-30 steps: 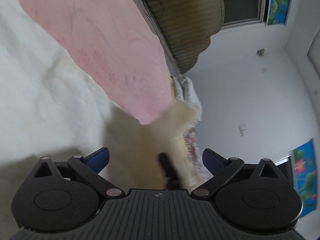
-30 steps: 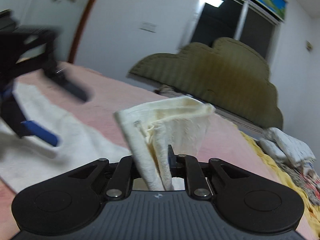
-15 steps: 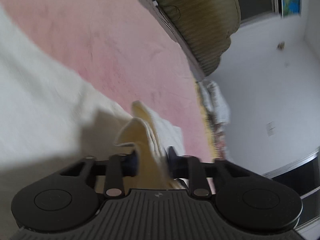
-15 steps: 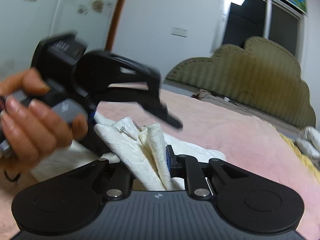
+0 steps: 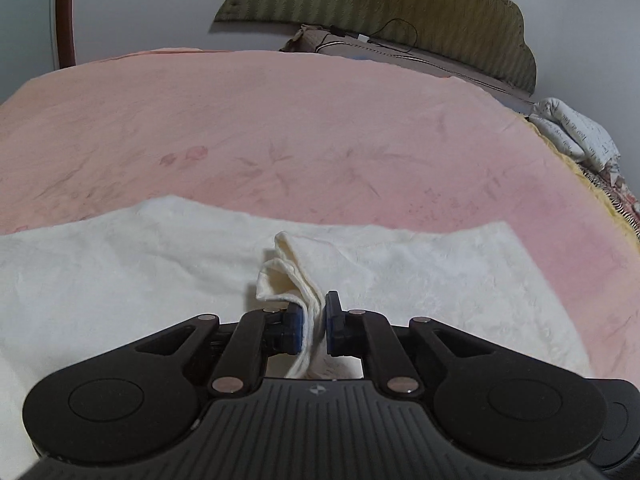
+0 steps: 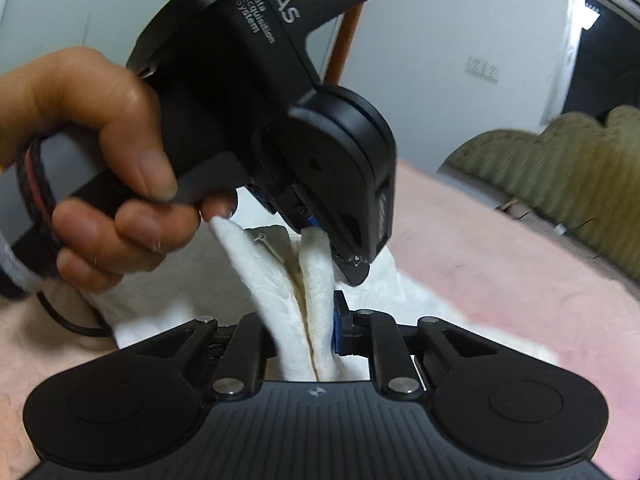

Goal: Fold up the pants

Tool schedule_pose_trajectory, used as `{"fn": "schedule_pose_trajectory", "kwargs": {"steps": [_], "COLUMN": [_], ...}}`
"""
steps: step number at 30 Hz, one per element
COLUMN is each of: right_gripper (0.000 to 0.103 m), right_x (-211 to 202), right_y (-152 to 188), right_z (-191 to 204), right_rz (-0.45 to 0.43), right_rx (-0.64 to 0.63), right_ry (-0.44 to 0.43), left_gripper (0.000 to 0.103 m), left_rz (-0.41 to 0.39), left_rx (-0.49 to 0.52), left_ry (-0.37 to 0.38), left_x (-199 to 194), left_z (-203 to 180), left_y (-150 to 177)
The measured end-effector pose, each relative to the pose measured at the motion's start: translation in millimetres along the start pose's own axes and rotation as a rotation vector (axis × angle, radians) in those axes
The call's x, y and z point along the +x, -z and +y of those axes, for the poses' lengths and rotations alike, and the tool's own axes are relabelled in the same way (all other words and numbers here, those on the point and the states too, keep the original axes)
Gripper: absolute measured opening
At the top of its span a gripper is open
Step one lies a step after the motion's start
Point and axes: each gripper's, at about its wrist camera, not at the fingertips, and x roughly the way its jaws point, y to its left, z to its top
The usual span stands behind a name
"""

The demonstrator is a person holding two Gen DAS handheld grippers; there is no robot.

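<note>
The cream pants (image 5: 420, 276) lie spread flat on the pink bed cover (image 5: 320, 128), stretching to either side of the left gripper's fingers and ahead of them toward the green headboard (image 5: 400, 12). A bunched edge of the cloth rises between the blue pads (image 5: 295, 328) of the left gripper (image 5: 313, 326), whose fingers are pressed together on it. In the right wrist view the right gripper (image 6: 304, 332) likewise pinches a thick, doubled fold of the same cloth, with the left gripper and the hand (image 6: 100, 168) holding it just above and beyond its fingertips, so the two grips sit close together on one edge. The step in hand looks like carrying a pinched edge across to make a fold. To do it well, both grips should probably stay firm, since thick layers may slip, and move at the same height and pace so the edge stays straight. Laying the edge square on the cloth beneath before letting go should avoid a skewed fold.
</note>
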Motion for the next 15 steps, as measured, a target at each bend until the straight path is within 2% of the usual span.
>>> {"fn": "schedule_pose_trajectory", "kwargs": {"steps": [2, 4, 6, 7, 9, 11, 12, 14, 15], "right_gripper": [0.015, 0.017, 0.026, 0.029, 0.04, 0.044, 0.044, 0.044, 0.044], "right_x": [4, 5, -2, -9, -33, -56, -65, -69, -69], "right_y": [5, 3, -2, 0, 0, -2, -2, -3, 3], "right_z": [7, 8, 7, 4, -9, -24, -35, -53, -56], "right_rz": [0.026, 0.033, 0.056, 0.064, 0.062, 0.003, -0.035, -0.068, -0.062], "right_rx": [-0.031, -0.058, -0.075, -0.079, -0.049, 0.015, 0.059, 0.149, 0.188], "right_ry": [0.007, 0.02, -0.001, -0.03, -0.159, -0.278, -0.306, -0.277, -0.232], "left_gripper": [0.018, 0.032, 0.042, 0.047, 0.045, 0.045, 0.045, 0.045, 0.047], "left_rz": [-0.017, -0.042, -0.075, -0.105, -0.153, -0.157, -0.153, -0.135, -0.125], "left_rx": [0.016, 0.022, 0.007, 0.001, 0.006, 0.018, 0.026, 0.058, 0.088], "left_ry": [-0.013, -0.048, -0.087, -0.132, -0.227, -0.285, -0.29, -0.279, -0.276], "left_x": [-3, -8, -17, -23, -34, -39, -40, -41, -39], "left_z": [-1, 1, 9, 13, 21, 27, 28, 23, 18], "left_y": [4, 5, 6, 3, -1, -5, -7, -11, -10]}}
